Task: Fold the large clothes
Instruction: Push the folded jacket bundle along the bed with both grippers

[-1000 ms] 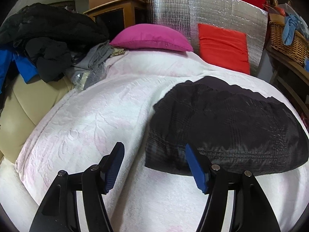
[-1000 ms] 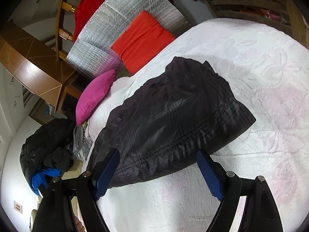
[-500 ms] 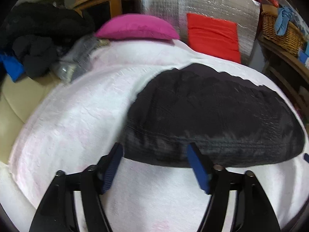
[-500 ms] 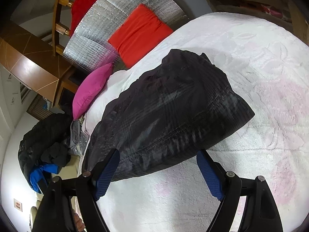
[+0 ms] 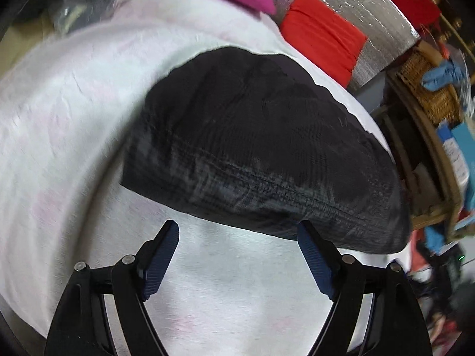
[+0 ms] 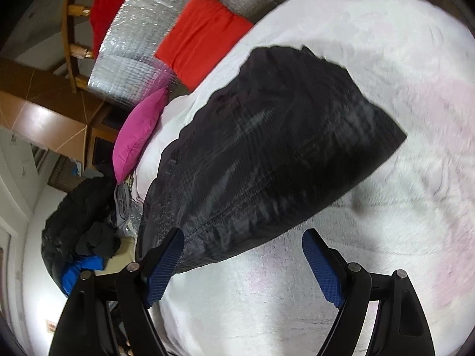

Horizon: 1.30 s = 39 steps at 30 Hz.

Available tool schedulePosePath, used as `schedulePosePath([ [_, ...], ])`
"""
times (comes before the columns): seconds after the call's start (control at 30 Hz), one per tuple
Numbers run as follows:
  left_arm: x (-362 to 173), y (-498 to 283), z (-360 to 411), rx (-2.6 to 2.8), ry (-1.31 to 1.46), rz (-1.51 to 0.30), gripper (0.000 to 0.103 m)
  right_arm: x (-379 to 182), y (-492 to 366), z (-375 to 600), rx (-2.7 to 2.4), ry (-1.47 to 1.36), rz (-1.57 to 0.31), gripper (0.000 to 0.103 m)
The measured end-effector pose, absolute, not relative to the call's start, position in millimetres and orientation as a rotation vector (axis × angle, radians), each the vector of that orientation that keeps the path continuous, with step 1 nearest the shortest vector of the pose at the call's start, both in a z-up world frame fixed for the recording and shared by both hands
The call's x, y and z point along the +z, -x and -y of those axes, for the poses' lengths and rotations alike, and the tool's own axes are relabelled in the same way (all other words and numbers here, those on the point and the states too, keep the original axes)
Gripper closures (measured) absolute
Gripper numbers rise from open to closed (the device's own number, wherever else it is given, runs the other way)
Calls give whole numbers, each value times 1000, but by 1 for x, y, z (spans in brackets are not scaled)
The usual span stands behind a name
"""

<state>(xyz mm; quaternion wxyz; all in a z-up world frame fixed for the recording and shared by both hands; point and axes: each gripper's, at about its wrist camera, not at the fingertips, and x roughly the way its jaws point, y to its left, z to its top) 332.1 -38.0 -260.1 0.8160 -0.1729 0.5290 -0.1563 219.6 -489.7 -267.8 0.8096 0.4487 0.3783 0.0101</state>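
Observation:
A black quilted garment [image 5: 255,148] lies folded in a flat block on the white bedspread [image 5: 59,118]. It also shows in the right wrist view [image 6: 267,160]. My left gripper [image 5: 237,231] is open and empty, just short of the garment's near edge, its right finger touching or nearly touching that edge. My right gripper [image 6: 243,240] is open and empty at the garment's near edge, its left finger over the near left corner.
A pink pillow [image 6: 138,132] and a red cushion [image 6: 202,38] lean against a silver foil panel [image 6: 133,44] at the head of the bed. A pile of dark clothes [image 6: 77,219] lies at the left. A wicker basket [image 5: 427,89] and shelves stand at the right.
The left gripper has moved right and rolled, so it now sits centred on the garment's near edge. The right gripper has moved slightly closer to the garment. Both stay open.

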Motion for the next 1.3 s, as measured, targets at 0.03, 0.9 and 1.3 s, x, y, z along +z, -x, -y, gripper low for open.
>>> schedulePosePath([
  [0.03,-262,-334,36,-335,397,-1136,21,-272,-220,491,21,-986,-814,18],
  [0.9,-298,-381,7,-199,856,-1078,33,-306,-272,532,-199,-1223,-604,14],
  [1.3,-305,-399,9,-200,893,-1080,39,-299,-273,531,-287,-1111,-598,45],
])
